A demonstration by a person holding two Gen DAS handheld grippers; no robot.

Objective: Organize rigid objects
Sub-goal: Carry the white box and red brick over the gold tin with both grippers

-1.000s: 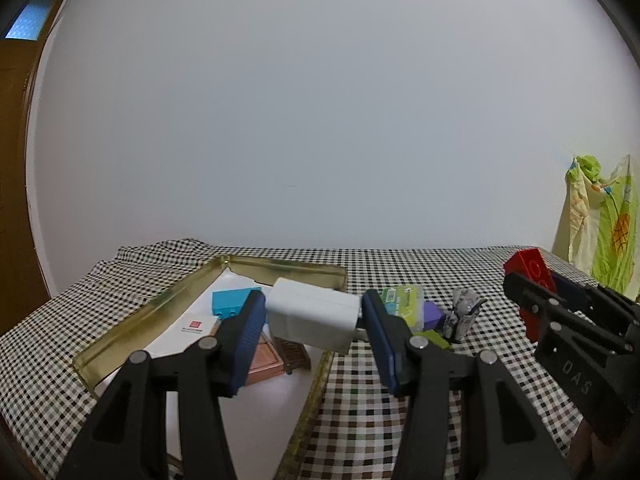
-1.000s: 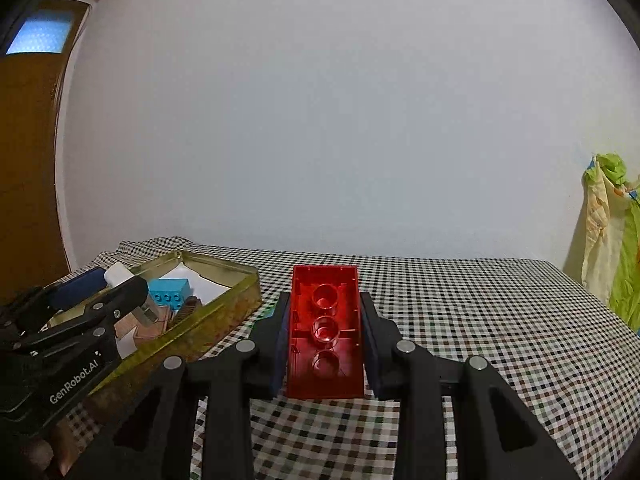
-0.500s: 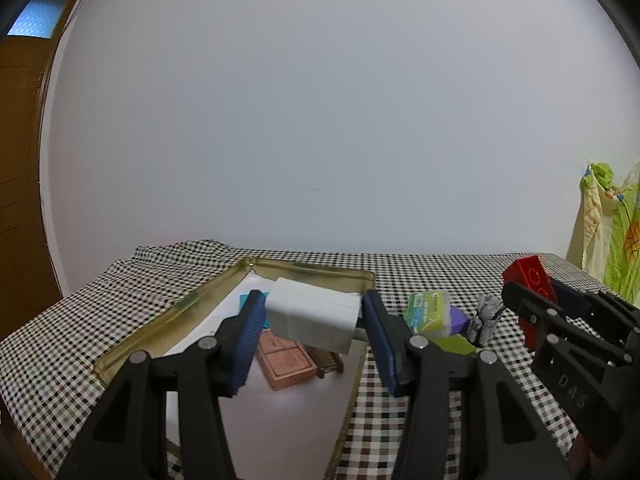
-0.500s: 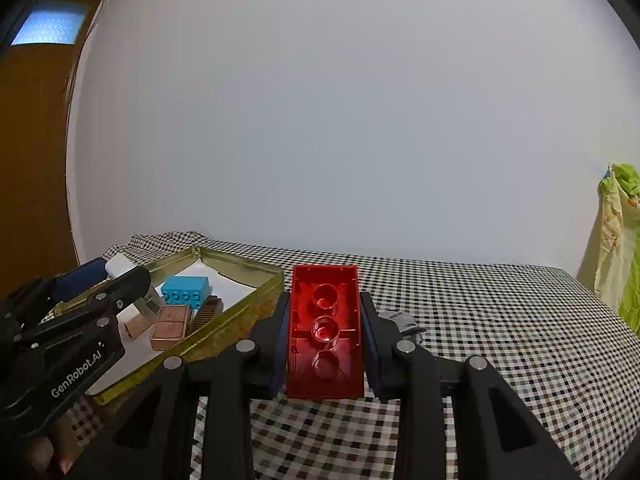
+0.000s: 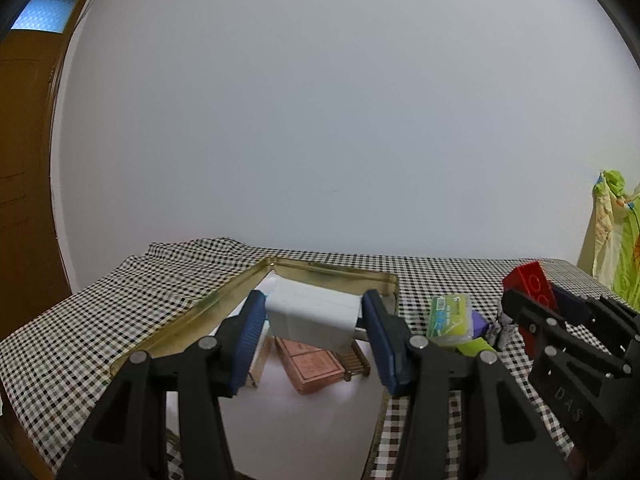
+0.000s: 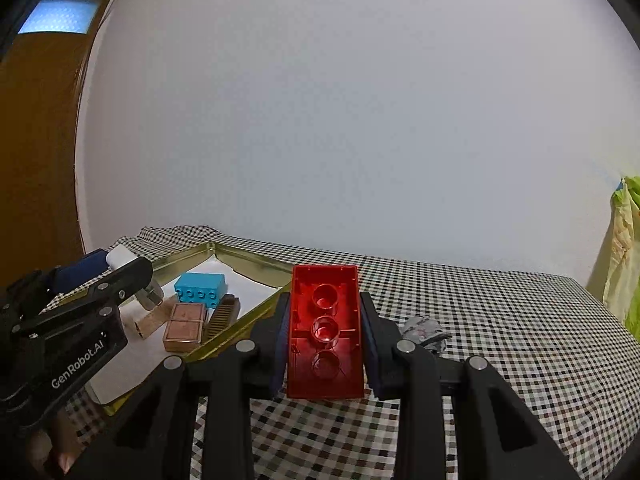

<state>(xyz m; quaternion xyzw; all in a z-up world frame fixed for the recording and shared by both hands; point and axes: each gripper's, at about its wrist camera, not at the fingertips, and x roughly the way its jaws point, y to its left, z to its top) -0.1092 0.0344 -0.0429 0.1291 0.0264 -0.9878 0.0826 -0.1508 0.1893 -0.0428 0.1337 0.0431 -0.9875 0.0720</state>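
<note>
My left gripper (image 5: 316, 320) is shut on a white charger plug (image 5: 310, 314) and holds it above the gold tray (image 5: 192, 316). The tray also shows in the right wrist view (image 6: 244, 326), holding a blue brick (image 6: 200, 287), a copper box (image 6: 184, 326) and a brown comb (image 6: 222, 316). My right gripper (image 6: 325, 328) is shut on a red brick (image 6: 325, 326), underside up, above the checked cloth just right of the tray. The left gripper (image 6: 80, 312) appears at the left of the right wrist view.
On the checked tablecloth (image 6: 500, 320) right of the tray lie a green card pack (image 5: 450, 316), a purple block (image 5: 480, 322), a lime block (image 5: 474, 347) and a small grey figure (image 6: 422, 330). A wooden door (image 5: 24, 184) stands left; green fabric (image 5: 616, 236) hangs right.
Both grippers have moved left and forward with their loads. The left gripper with the plug now hangs over the tray's middle. The right gripper has come closer to the tray's right edge.
</note>
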